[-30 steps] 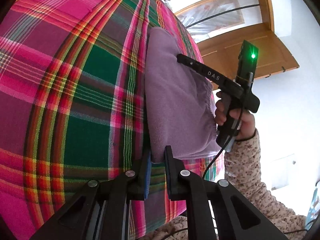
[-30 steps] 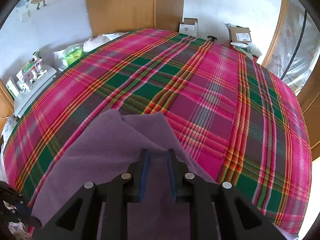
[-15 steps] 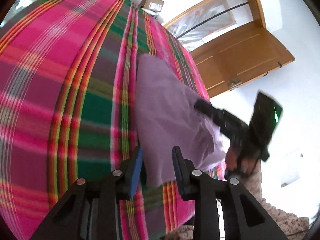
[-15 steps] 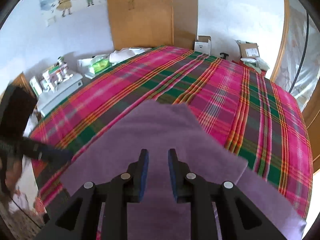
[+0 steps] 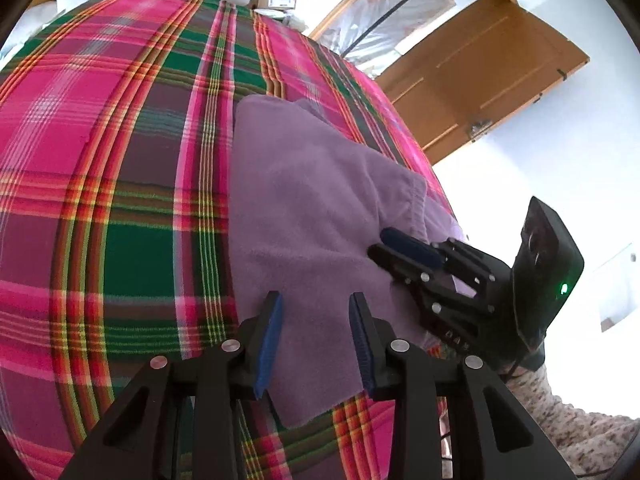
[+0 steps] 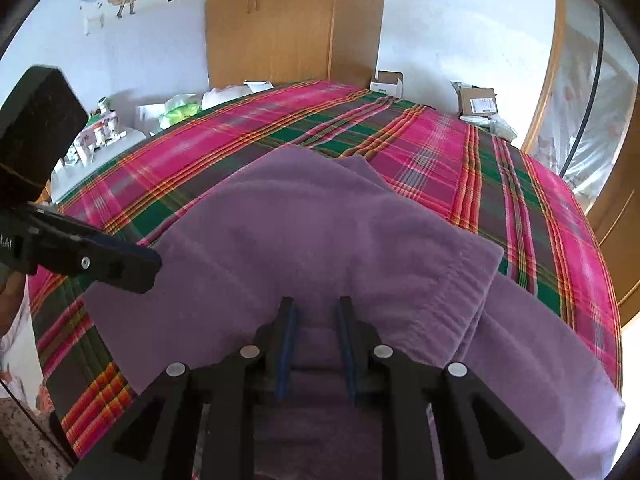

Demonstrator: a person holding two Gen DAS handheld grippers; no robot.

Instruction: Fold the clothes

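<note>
A purple fleece garment (image 5: 304,184) lies folded over itself on the plaid bed cover (image 5: 120,200), near the bed's front edge. My left gripper (image 5: 316,320) hovers over the garment's near corner. Its jaws are opening, and the cloth lies under them without being pressed. In the right wrist view my right gripper (image 6: 315,340) is shut on a bunched fold of the purple garment (image 6: 304,216). The left gripper (image 6: 132,268) reaches in from the left edge there. The right gripper (image 5: 396,246) shows at the garment's right edge in the left wrist view.
The plaid bed cover (image 6: 440,152) spans the whole bed. A wooden wardrobe (image 6: 288,20) and cardboard boxes (image 6: 476,102) stand beyond the far side. A low stand with small items (image 6: 100,132) is at the left. An open wooden door (image 5: 488,64) and a person's patterned sleeve (image 5: 560,432) are at the right.
My left gripper has let go of the garment's corner and its jaws have widened. The right gripper has drawn its fold back toward the near edge, so the purple cloth lies doubled.
</note>
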